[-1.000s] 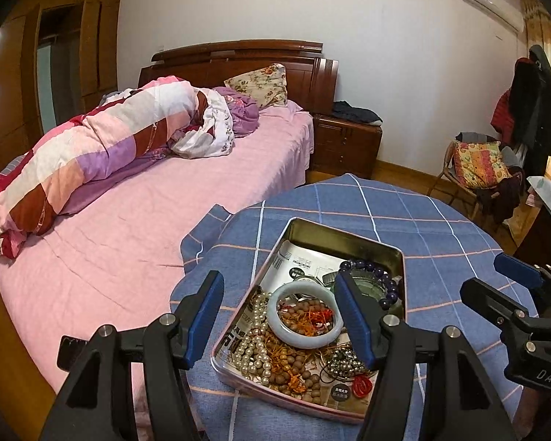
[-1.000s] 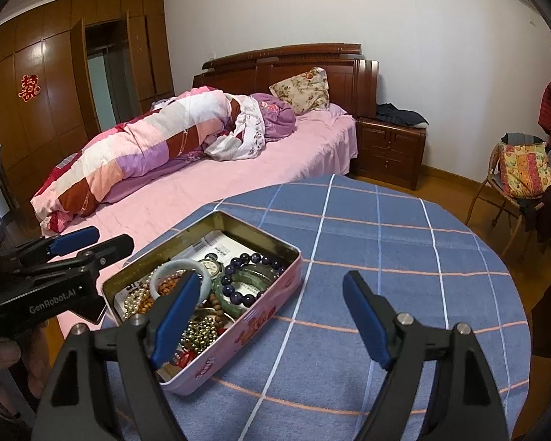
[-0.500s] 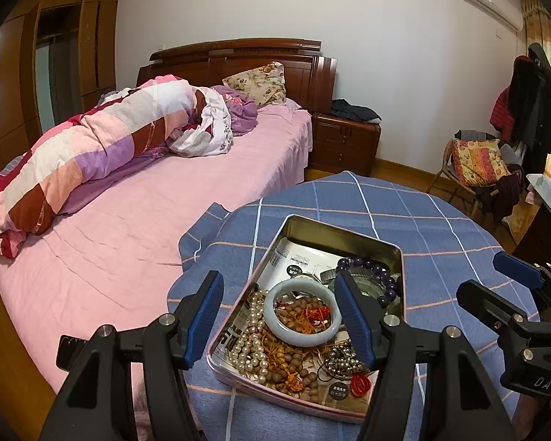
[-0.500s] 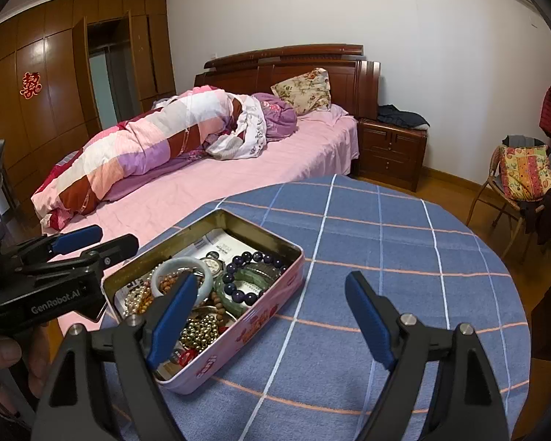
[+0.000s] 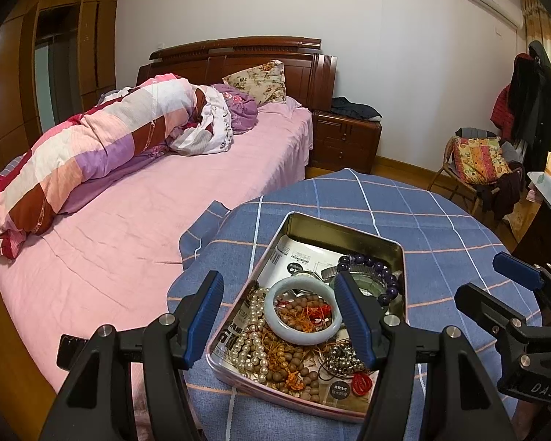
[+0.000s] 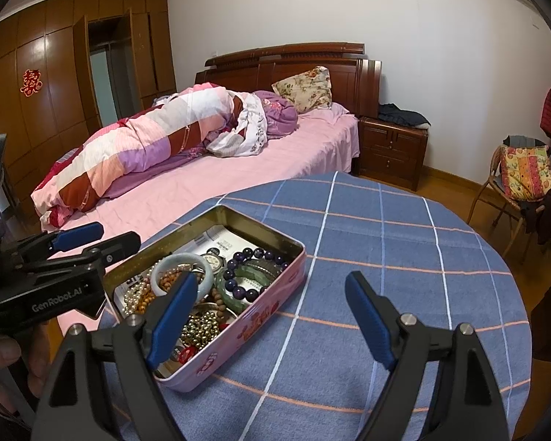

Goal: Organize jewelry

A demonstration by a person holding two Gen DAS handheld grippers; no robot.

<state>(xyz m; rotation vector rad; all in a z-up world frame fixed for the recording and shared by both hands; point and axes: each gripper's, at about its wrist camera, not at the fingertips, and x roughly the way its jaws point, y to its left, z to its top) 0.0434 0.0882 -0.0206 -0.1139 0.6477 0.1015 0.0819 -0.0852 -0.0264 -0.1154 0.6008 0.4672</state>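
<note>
Left tool (image 5: 279, 310): jaws wide apart, nothing between the pads, hovering over the near-left part of the tin (image 5: 349, 228). Its right finger (image 5: 352, 321) overlaps the tin's contents in view; can't tell if it touches anything.

Right tool (image 6: 270, 312): also spread wide, empty, sitting over bare blue checked cloth to the right of the tin. Its left finger (image 6: 172, 316) crosses in front of the tin's near end.

Tin is a shallow rectangular metal box, pink outside, lid off, standing on the bench (image 6: 404, 257) toward its left edge, the side next to the bed (image 5: 158, 220). Inside, on printed paper:
- pale jade bangle (image 5: 303, 310), lying flat, roughly centre
- brown wooden beads with orange cord (image 5: 275, 362), partly inside the bangle, partly spilling toward the near edge
- pearl strand (image 5: 251, 334), left of the bangle
- dark purple bead bracelet (image 5: 376, 268), far-right area, lying over a green bangle (image 6: 255, 275)
- small brassy metal beads (image 5: 343, 358), near-right
- red charm (image 5: 362, 384), near corner
- watch face (image 6: 213, 259), visible in the right view, beside the jade bangle

All the jewelry is piled together in the tin; none lies on the cloth.

A hand (image 6: 3, 356) grips the left tool's handle at the left edge of the right view.
</note>
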